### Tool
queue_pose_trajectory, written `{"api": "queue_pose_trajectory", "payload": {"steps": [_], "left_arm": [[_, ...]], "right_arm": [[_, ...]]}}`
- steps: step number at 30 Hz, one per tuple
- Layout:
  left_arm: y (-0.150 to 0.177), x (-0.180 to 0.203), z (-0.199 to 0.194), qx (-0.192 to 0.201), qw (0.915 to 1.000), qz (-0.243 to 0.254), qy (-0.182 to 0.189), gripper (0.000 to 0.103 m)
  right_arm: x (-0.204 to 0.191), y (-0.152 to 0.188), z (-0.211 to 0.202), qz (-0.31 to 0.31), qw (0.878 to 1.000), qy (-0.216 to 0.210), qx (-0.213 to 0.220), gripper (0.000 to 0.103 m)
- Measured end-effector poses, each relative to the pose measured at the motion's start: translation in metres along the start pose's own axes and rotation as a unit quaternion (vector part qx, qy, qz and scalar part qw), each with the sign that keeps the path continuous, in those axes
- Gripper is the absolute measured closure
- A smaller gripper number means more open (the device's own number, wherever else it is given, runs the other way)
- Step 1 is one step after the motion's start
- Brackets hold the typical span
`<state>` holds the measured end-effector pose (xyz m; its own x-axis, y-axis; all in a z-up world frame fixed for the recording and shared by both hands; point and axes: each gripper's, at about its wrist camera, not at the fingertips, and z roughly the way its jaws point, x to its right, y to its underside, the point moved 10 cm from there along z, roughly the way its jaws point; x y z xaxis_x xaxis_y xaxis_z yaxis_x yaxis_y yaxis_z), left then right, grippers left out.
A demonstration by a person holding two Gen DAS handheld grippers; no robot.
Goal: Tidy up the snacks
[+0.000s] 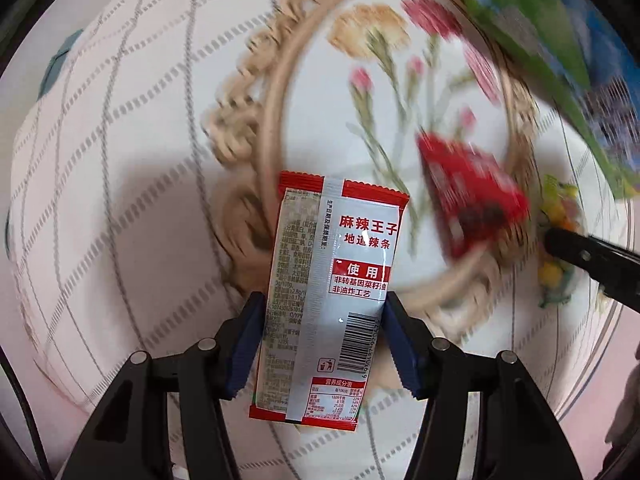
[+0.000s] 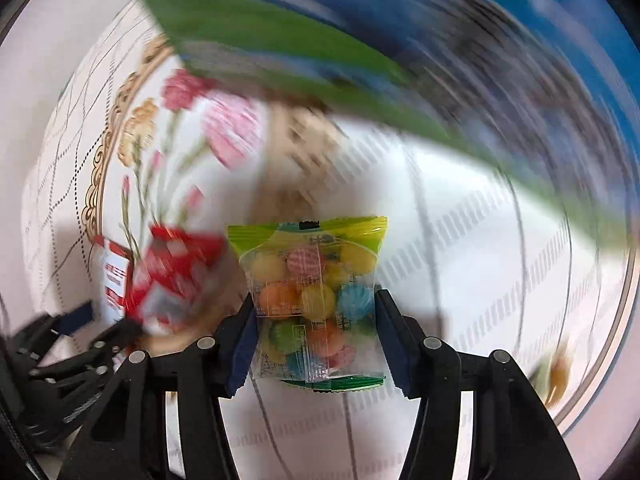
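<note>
Left claw [image 1: 323, 340] pinching red snack packet [image 1: 332, 280]; right claw [image 2: 314, 340] pinching candy bag [image 2: 316, 300].

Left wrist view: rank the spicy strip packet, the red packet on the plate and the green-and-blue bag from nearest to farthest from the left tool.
1. Spicy strip packet: clamped between the left tool fingers, at centre.
2. Red packet: on the flowered plate, up and to the right.
3. Green-and-blue bag: blurred, at the top right corner, beyond the plate.
</note>
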<state>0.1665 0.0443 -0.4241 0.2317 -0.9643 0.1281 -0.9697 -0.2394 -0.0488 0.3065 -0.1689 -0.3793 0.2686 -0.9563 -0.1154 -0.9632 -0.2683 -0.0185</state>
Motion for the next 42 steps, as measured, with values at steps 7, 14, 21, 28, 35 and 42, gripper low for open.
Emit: {"api": "queue_pose_trajectory", "payload": {"steps": [7,14,21,28,35,42], "left_arm": [[0.003,0.004,0.014,-0.022,0.9997,0.001,0.011,0.046],[0.0,-0.016,0.018,-0.029,0.9996,0.003,0.005,0.05],[-0.005,0.0,-0.016,-0.004,0.9999,0.012,-0.009,0.057],[-0.008,0.018,-0.082,0.036,0.9986,0.027,0.026,0.057],[-0.057,0.083,-0.175,0.078,0.9878,0.09,0.101,0.057],[-0.132,0.2,-0.224,0.113,0.9691,0.161,0.149,0.057]], "right_arm": [[0.016,0.052,0.005,-0.003,1.0,0.006,-0.017,0.043],[0.009,0.055,0.027,0.0,1.0,0.021,0.005,0.039],[0.017,0.081,0.004,0.033,0.998,-0.021,0.046,0.046],[0.026,0.076,-0.044,0.062,0.991,-0.09,0.082,0.047],[0.033,0.049,-0.108,0.078,0.977,-0.149,0.131,0.047],[0.084,0.001,-0.182,0.078,0.969,-0.133,0.194,0.047]]}}
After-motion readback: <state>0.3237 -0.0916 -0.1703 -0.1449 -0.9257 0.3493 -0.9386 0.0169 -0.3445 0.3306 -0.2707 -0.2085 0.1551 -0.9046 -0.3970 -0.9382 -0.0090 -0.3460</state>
